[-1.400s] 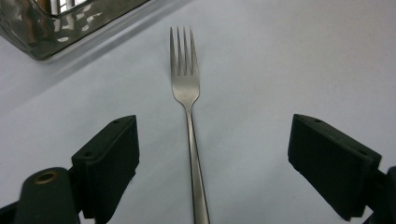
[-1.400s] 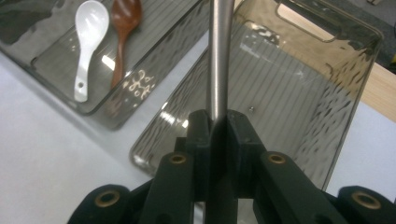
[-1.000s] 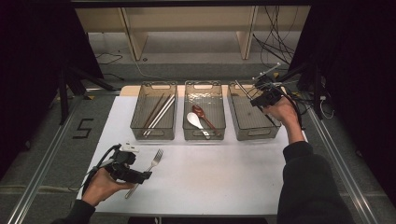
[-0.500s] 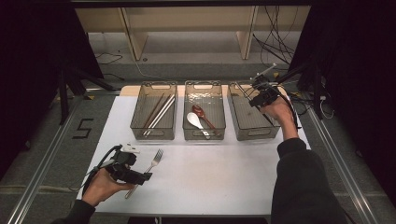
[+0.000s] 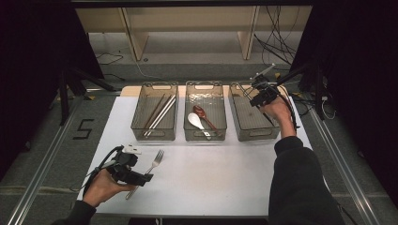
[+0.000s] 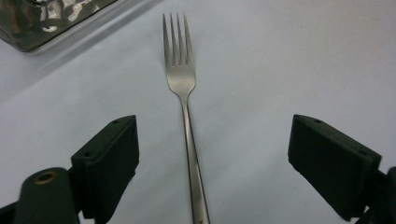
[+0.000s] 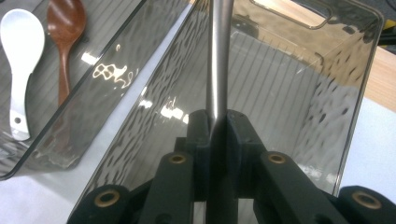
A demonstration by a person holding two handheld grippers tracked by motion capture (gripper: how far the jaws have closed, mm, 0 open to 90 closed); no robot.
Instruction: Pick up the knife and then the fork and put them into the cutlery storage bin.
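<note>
Sorting cutlery into bins: two operations in hand.

Right gripper (image 5: 261, 93): the jaws are clamped on a slim metal utensil handle (image 7: 218, 56), held over the right-hand bin (image 5: 250, 133) at the far right corner of the counter (image 5: 225, 173). The working end of this utensil is out of frame, so its type cannot be told. Lower the piece until it is well inside the bin walls before releasing; a high release is likely to make it bounce or tip over the rim. Align it with the bin's long axis.

Left gripper (image 5: 141, 178): the jaws stand wide open, one on each side of the fork (image 6: 184, 102), not touching it. The fork lies flat near the near left corner of the counter, tines toward the bins. Centre the handle between the jaws, close on its mid-length, and confirm a firm hold before lifting, since a thin flat handle may pivot.

The middle bin (image 5: 205, 136) holds a white spoon (image 5: 194, 120) and a brown spoon (image 5: 202, 114); the left bin (image 5: 155, 133) holds chopsticks (image 5: 158, 115).
</note>
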